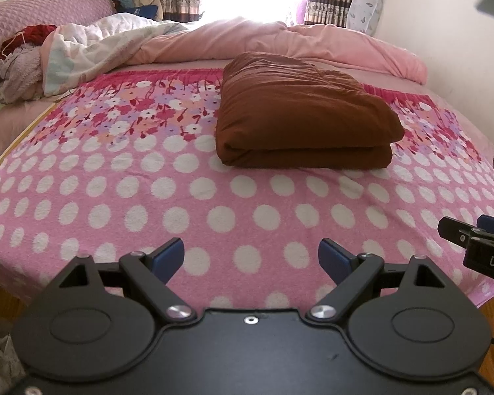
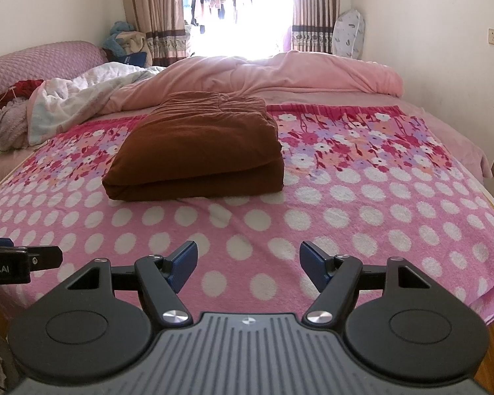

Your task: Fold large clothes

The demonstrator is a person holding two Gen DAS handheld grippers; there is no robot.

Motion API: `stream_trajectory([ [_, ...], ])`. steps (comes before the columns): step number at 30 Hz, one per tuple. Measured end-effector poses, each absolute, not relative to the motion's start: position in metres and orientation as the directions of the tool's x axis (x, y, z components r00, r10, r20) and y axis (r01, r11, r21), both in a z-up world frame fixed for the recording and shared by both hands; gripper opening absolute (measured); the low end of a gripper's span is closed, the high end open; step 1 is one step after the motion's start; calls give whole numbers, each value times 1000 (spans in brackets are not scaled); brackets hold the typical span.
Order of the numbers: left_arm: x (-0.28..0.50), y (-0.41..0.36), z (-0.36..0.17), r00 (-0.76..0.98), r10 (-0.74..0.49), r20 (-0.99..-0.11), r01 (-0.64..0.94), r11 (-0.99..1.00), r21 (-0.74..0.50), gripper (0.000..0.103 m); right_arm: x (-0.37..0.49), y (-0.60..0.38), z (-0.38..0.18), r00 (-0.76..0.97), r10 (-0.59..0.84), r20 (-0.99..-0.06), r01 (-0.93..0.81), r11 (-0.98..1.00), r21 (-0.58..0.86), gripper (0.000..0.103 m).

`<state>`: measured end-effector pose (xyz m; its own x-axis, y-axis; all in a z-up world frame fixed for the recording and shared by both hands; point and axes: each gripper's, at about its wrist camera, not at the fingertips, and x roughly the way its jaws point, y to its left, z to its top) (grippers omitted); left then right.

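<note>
left gripper [image 1: 250, 258]: jaws spread wide, nothing between the blue pads, hovering over the near edge of the bed (its tip also shows at the left border of the right wrist view).
right gripper [image 2: 247, 261]: jaws wide too, empty, over the same near edge, just beside the left one.
brown garment [image 1: 304, 115]: folded into a thick rectangular bundle, fold facing the near edge, lying mid-bed on the towel blanket, well apart from both grippers.
towel blanket [image 1: 194, 197]: pink, white dots near, floral band far, spread flat.
pink duvet [image 2: 280, 72]: bunched along the far edge.
clothes pile [image 2: 10, 118]: far-left corner.
</note>
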<state>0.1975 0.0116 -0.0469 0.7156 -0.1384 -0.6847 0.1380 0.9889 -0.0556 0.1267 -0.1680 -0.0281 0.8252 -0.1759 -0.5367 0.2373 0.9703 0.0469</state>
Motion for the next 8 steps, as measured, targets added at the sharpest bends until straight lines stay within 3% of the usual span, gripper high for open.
stream_trajectory([
  [8,200,11,-48,713,-141,-687,140,989,-57,91,127,-168,-28,823,-176,-540,238,970,47,83],
])
